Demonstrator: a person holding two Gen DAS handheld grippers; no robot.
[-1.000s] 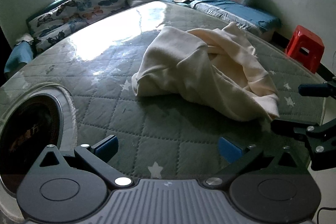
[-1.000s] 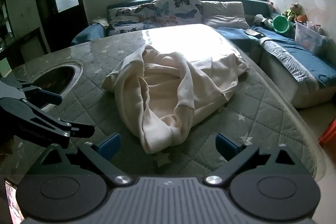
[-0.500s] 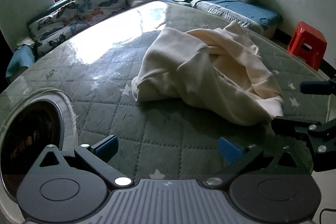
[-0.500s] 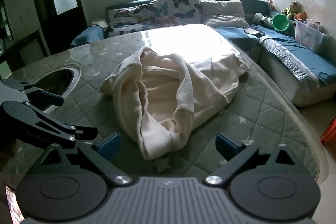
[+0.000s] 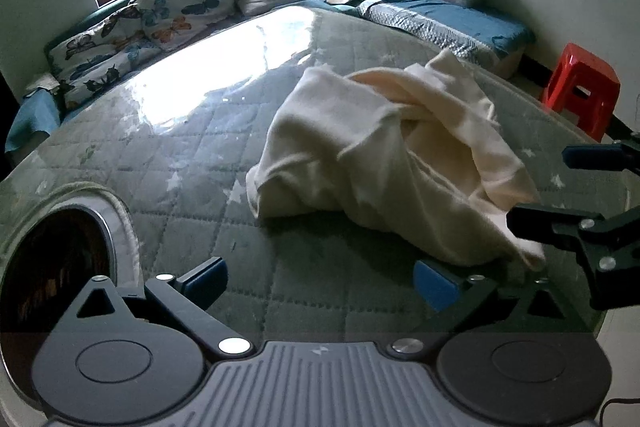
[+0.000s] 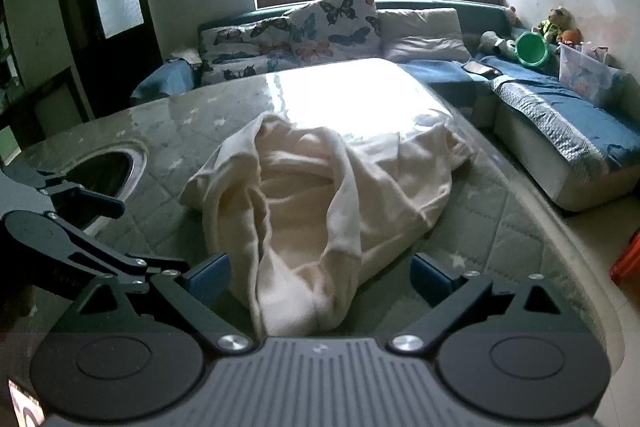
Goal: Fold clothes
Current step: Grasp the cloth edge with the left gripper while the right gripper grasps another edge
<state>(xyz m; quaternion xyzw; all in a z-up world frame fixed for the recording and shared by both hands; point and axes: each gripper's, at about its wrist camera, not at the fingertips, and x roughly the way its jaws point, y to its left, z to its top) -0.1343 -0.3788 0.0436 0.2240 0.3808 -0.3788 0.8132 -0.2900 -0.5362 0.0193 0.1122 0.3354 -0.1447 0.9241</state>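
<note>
A crumpled cream garment (image 5: 380, 163) lies in a heap on the green quilted table (image 5: 192, 155). My left gripper (image 5: 320, 283) is open just short of the heap's near left side, with only quilt between its blue pads. In the same view my right gripper (image 5: 560, 191) comes in from the right with its fingers apart around the garment's end. In the right wrist view the garment (image 6: 320, 195) reaches toward me, and its near end lies between the spread fingers of my open right gripper (image 6: 320, 277). My left gripper (image 6: 136, 233) shows at the left, beside the cloth.
A round dark opening (image 5: 52, 267) is cut into the table at the left. A sofa with butterfly pillows (image 6: 320, 27) runs along the far side. A blue bench (image 6: 560, 115) with a plastic box and green bucket stands right. A red stool (image 5: 580, 87) sits on the floor.
Both grippers have moved forward toward the garment. Its near end, ahead of the right gripper before, now lies between that gripper's open fingers. The garment itself has not shifted.
</note>
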